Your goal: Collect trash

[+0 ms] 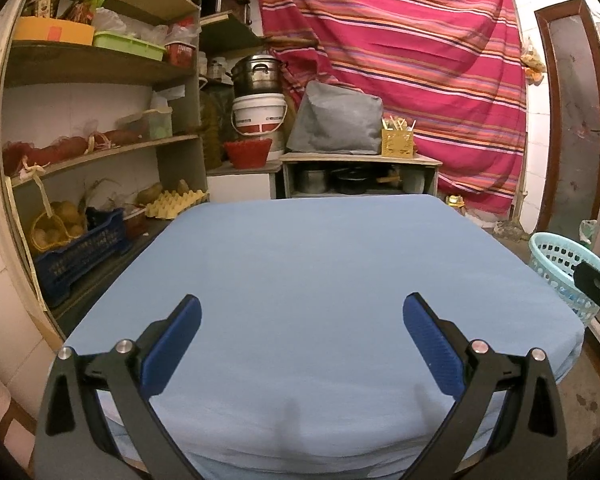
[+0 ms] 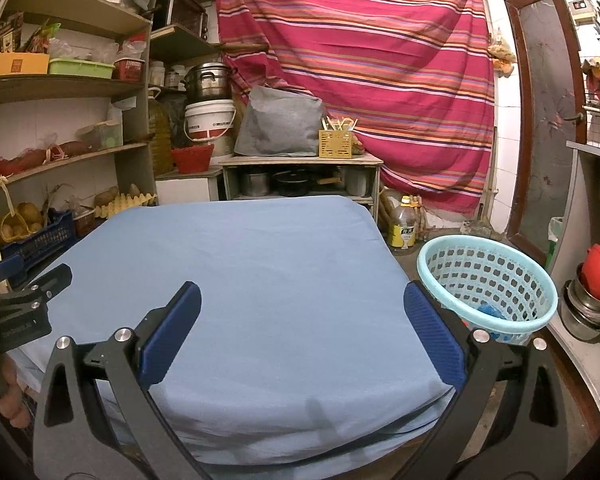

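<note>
Left wrist view: left gripper point(image 1: 300, 322) held over the near part of the bench point(image 1: 320, 280), which is covered by a light blue cloth; jaws spread wide, nothing between the blue pads point(image 1: 176, 344). Cloth surface bare, faint shadows near its front edge. Pale blue perforated basket point(image 1: 560, 268) on the floor past the bench's right edge, partly cut off by the frame; part of the right gripper's black body sits just in front of it at the far right. Shelves point(image 1: 100, 68) along the left hold boxes, trays, an egg carton and a dark blue crate. Striped red cloth point(image 1: 400, 60) hangs behind; low cabinet with a grey covered object and a yellow holder stands beyond the bench. Right wrist view: right gripper point(image 2: 302, 322) also wide open and empty, over the bench's near right portion. Basket point(image 2: 488, 284) seen clearly here, standing on the floor just beside the bench's right edge; blue crumpled item point(image 2: 490, 311) and a bit of red lie at its bottom. Yellow-labelled bottle point(image 2: 406, 228) on the floor behind the basket. Left gripper's black body point(image 2: 20, 304) at the left edge, with fingers point(image 2: 14, 396) of the person's hand below it.
</note>
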A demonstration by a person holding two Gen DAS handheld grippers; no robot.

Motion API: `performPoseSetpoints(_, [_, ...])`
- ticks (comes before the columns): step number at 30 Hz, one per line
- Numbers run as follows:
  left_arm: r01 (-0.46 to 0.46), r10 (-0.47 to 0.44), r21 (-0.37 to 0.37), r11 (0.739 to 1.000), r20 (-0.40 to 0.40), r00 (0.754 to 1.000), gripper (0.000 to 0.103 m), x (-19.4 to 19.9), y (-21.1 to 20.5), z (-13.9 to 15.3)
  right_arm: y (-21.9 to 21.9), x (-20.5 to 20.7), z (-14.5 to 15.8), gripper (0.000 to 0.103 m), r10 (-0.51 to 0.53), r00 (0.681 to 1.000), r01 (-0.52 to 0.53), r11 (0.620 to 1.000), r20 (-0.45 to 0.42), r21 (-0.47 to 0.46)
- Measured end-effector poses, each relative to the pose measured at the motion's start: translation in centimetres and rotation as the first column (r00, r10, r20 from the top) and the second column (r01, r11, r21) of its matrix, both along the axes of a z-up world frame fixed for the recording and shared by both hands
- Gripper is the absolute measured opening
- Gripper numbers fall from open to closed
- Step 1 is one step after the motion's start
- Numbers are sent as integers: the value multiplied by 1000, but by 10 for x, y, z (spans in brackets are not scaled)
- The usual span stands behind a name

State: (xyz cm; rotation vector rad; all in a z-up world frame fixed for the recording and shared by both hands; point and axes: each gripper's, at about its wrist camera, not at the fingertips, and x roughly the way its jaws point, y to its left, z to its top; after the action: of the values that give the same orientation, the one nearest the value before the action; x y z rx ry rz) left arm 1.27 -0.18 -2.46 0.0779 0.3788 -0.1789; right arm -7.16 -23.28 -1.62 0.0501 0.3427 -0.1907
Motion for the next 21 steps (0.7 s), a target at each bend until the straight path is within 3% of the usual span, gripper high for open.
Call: performPoseSetpoints(21, [6, -6, 1, 1000, 25, 1000, 99, -8, -7, 4, -2, 0, 0, 99, -2, 1000, 2, 1000, 6, -6])
